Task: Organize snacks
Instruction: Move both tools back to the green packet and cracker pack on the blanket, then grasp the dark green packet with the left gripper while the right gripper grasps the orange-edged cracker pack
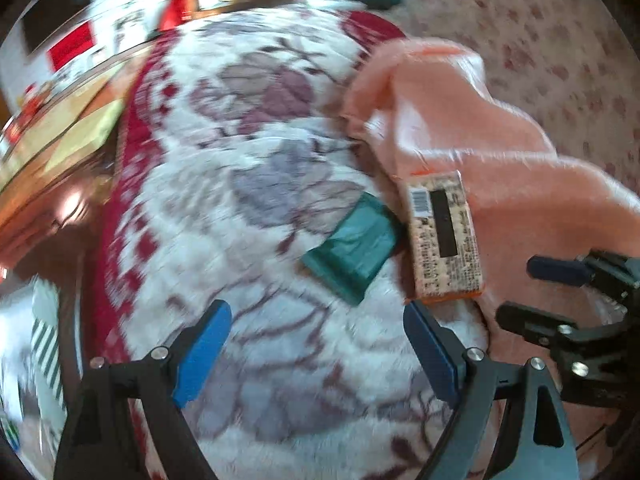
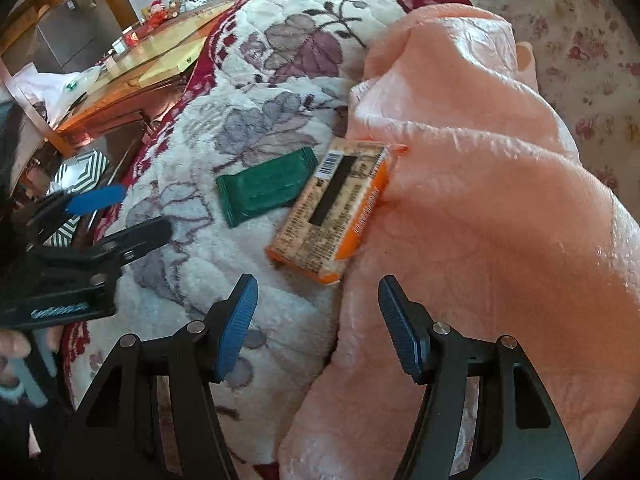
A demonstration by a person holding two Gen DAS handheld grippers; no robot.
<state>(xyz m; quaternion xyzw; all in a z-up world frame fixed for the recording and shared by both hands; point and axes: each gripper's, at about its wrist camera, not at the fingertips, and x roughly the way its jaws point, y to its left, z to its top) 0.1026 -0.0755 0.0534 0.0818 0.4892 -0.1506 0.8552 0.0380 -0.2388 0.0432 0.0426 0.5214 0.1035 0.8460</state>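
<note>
A: The green packet (image 2: 267, 187) and the orange box (image 2: 330, 210) lie touching on the flowery blanket (image 2: 248, 92), by the pink blanket (image 2: 480, 168).

B: The packet looks light, thin and crinkly, maybe slippery. The box looks stiff. Its long sides look best to pinch.

A: The left gripper (image 1: 318, 354) and right gripper (image 2: 318, 326) both hang spread wide, holding nothing.

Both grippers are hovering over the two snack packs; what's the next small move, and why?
Probably lower the right gripper onto the orange pack: its jaws are open and empty, and the pack lies just ahead, against the pink blanket, beside the green pack.
</note>
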